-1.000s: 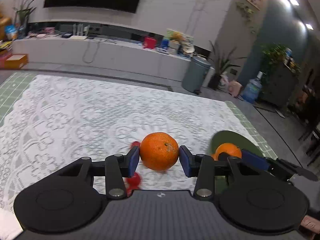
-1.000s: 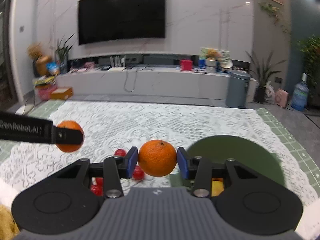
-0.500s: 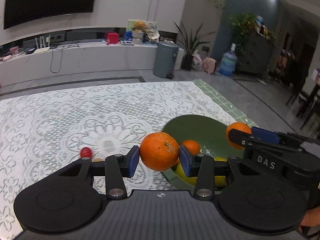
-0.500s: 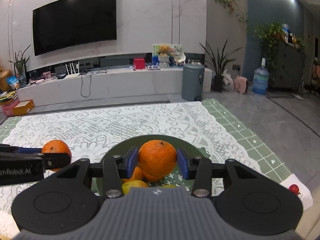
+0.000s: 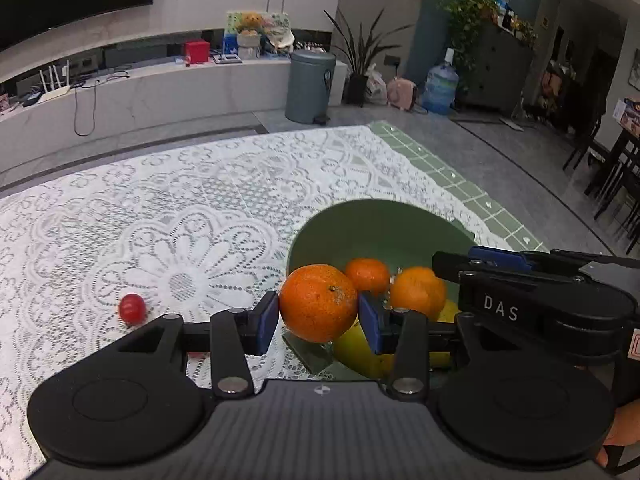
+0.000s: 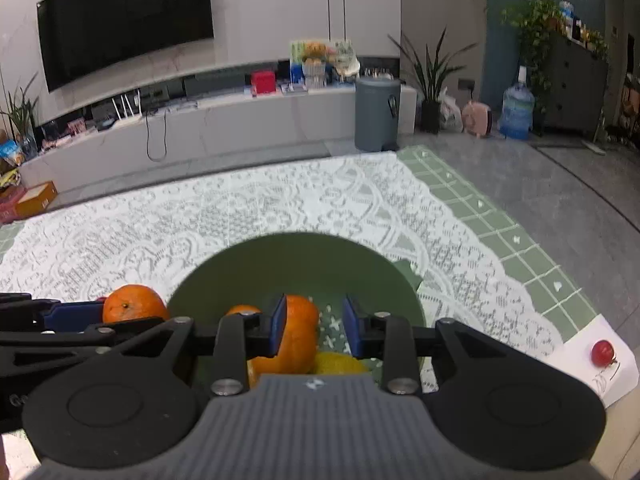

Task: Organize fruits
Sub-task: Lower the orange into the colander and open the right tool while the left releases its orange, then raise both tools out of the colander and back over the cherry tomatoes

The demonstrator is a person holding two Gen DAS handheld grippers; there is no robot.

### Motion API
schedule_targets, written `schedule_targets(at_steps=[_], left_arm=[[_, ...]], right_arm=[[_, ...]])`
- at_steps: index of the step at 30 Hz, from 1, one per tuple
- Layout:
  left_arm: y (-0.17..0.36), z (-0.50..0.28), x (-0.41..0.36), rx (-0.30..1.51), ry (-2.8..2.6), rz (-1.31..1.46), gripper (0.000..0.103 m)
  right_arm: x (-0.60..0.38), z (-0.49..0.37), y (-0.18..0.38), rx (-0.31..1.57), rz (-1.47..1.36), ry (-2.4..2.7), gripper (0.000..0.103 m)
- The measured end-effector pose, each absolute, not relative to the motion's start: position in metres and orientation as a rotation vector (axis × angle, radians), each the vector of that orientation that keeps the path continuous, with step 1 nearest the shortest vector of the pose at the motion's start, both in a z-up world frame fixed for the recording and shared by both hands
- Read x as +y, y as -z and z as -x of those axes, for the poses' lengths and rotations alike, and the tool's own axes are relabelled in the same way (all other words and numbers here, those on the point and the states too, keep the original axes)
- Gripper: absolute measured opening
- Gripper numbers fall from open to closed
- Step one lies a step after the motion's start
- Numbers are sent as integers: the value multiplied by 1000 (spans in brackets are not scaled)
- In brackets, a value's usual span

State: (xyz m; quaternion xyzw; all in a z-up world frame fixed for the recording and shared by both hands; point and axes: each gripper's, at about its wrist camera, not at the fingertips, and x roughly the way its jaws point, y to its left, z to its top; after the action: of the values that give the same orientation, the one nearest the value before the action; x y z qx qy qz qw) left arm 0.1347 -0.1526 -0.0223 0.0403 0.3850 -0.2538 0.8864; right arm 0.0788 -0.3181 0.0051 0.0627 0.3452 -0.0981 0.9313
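Writing: white letters "DAS" on the right gripper [image 5: 456,270] body.
Left gripper [image 5: 318,320]: pinching 1 orange [image 5: 318,302], held just at the near-left rim of the green bowl [image 5: 360,220].
Right gripper [image 6: 314,330]: spread; an orange [image 6: 296,336] lies in the bowl below it, beside a smaller orange [image 5: 367,275] and yellow fruit [image 6: 338,363].
Open room: lace tabletop [image 5: 180,208] left of the bowl holds 1 red tomato [image 5: 131,308]; another tomato [image 6: 602,353] sits near the right edge.

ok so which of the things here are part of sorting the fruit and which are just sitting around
Part of the job:
- orange held in the left gripper
- green bowl
- orange at the open right gripper, inside the bowl
- yellow fruit in the bowl
- cherry tomato on the lace cloth

Just lying about:
- bin
- water bottle
- red box
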Motion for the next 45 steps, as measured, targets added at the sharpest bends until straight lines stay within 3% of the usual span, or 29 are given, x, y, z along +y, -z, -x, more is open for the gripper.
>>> schedule_targets(at_steps=[7,14,24,39,45], left_arm=[[33,-142,-158,817,554,-91,49],[37,-149,-167,822,587,-118,49],[46,-157,-180,826,618,-145,49],[53,-164,-184,868,617,-143,50],[43,-156,-183,833,620,-167,63]], right_arm=[[-318,-84,1,728,-136,202,29],[-328,-76,-1,670,-198,215,48],[-335,-76,-2,646,-261,253,61],[-330,-82,2,659,-236,242,65],[-333,-80,2,647,-247,243,65]])
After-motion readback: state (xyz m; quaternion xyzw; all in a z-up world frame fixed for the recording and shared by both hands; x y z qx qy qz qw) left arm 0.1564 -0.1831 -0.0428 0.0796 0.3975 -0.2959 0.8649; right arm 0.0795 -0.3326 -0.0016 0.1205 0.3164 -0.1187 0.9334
